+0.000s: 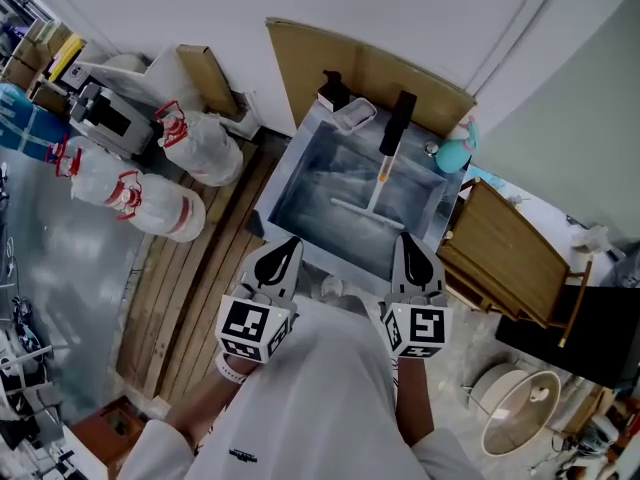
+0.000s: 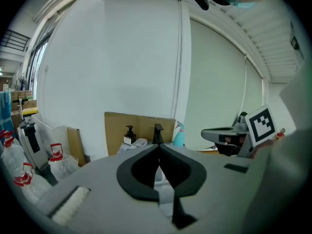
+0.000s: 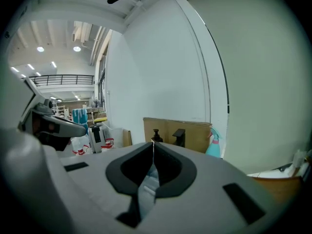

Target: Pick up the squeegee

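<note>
The squeegee [image 1: 372,204] lies in the metal sink [image 1: 284,190], its pale shaft pointing at the back wall and its blade across the near end. In the head view both grippers hover side by side just short of the sink's front rim. My left gripper [image 1: 288,245] is shut with nothing between its jaws, and its tips [image 2: 159,146] meet in its own view. My right gripper [image 1: 407,240] is shut and empty too, tips [image 3: 153,143] together. The squeegee is hidden behind the jaws in both gripper views.
A black faucet [image 1: 398,120], a soap bottle [image 1: 330,90] and a teal spray bottle [image 1: 455,154] stand on the sink's back rim before a cardboard sheet [image 1: 372,66]. Red-capped water jugs [image 1: 200,144] stand at the left, a wooden table [image 1: 512,254] at the right.
</note>
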### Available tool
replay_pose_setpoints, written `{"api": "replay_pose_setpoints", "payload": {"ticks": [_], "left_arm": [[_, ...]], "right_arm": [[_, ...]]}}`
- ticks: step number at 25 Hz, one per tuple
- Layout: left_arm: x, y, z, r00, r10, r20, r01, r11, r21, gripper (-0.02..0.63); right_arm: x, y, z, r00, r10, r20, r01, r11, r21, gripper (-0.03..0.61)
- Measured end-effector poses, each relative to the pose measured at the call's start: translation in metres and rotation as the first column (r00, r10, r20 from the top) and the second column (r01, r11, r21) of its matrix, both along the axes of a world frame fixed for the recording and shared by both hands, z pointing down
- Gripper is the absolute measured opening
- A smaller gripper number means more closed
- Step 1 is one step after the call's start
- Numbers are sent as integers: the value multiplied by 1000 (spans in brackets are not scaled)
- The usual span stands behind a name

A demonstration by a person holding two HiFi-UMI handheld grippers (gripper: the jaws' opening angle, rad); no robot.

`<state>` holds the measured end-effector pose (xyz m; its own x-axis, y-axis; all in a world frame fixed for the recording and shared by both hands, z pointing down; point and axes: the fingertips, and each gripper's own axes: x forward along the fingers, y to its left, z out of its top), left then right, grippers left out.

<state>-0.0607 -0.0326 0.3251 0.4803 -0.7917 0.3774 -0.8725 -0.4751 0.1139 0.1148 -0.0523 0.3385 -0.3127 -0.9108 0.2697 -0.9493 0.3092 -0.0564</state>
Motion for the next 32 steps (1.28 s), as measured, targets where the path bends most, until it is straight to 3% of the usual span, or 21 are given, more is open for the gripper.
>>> {"api": "replay_pose_setpoints", "payload": {"ticks": [10, 25, 32], "left_arm": [[-2, -35, 21, 1000, 23, 16, -22, 999, -30, 6], [7, -82, 83, 997, 68, 21, -65, 989, -134, 5], [9, -100, 117, 996, 92, 8, -89, 978, -191, 6]], "right_arm": [[-6, -33, 20, 1000, -6, -30, 5, 1000, -29, 6], [-20, -85, 95, 999, -4, -36, -2, 986, -166, 6], [-17, -105, 132, 999, 49, -12, -51, 972, -228, 11]]}}
